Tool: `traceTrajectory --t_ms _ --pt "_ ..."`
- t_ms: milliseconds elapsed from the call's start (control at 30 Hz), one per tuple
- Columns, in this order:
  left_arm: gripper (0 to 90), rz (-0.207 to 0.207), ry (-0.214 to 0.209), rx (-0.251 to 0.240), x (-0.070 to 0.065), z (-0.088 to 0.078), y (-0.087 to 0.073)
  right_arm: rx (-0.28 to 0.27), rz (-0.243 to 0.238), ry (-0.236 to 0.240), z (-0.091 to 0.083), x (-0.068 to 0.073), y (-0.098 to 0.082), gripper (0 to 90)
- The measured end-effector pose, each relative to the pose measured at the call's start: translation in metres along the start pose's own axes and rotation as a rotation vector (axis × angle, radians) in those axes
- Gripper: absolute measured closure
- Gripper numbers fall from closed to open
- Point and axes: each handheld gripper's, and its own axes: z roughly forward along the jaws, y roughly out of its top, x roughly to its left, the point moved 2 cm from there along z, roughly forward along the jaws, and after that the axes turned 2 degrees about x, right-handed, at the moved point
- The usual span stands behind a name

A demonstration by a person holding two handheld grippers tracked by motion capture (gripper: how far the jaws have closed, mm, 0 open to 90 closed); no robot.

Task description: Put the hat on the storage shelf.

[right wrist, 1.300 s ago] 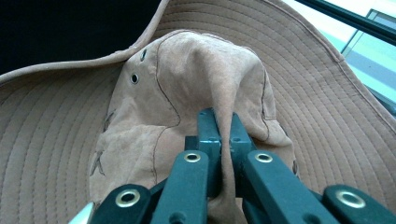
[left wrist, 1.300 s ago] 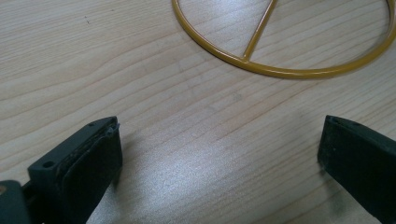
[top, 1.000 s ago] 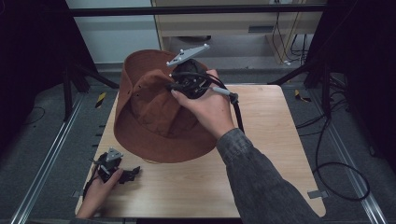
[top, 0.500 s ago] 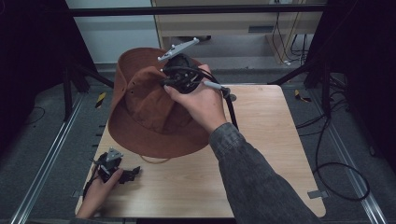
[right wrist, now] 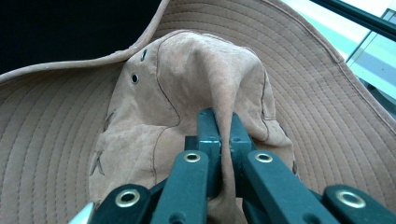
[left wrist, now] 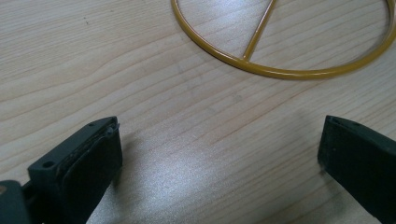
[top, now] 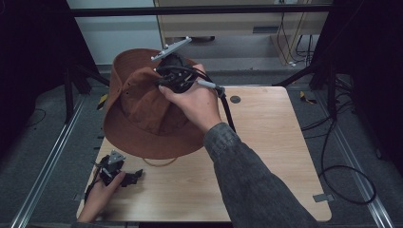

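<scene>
Hat point(top: 142, 114) hangs tilted over the table's point(top: 266, 156) back-left part, blocking passage there; its lower brim sits just above the yellow ring point(left wrist: 280, 70). Right half and front centre of the table are open. Left gripper point(top: 124, 176) rests at the front-left corner, bare wood between its spread jaws.

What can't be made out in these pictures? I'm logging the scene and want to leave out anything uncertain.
- Yellow wire ring: the top edge of the left gripper view cuts it off; in the high view the hat covers most of it, so its full shape is unclear.
- Right gripper jaws: in the high view the hand and gripper body hide them.
- The hat's underside.
</scene>
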Motion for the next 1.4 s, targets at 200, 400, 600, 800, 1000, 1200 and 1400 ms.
traceTrajectory --t_ms 200,400,600,800,1000,1200,1400 --pt "0.0 0.010 -0.002 0.009 0.000 -0.001 0.000 0.011 0.006 0.006 0.013 -0.001 0.000 88.9" --pt "0.0 0.008 -0.002 0.007 0.000 0.000 0.000 0.029 0.009 0.019 0.026 0.002 0.001 88.9" --pt "0.0 0.008 -0.002 0.006 0.000 0.000 0.000 0.041 0.004 0.028 0.034 0.005 0.001 88.9" --pt "0.0 0.008 -0.002 0.006 0.000 0.000 0.000 0.049 -0.002 0.037 0.040 0.008 0.001 88.8" --pt "0.0 0.009 0.000 0.006 0.000 0.000 0.000 0.057 -0.004 0.045 0.047 0.011 0.004 88.6" --pt "0.0 0.009 0.000 0.006 0.000 0.000 0.000 0.065 -0.007 0.055 0.055 0.015 0.006 88.3" --pt "0.0 0.009 0.000 0.006 0.000 0.000 0.000 0.072 -0.013 0.066 0.064 0.019 0.006 87.4"
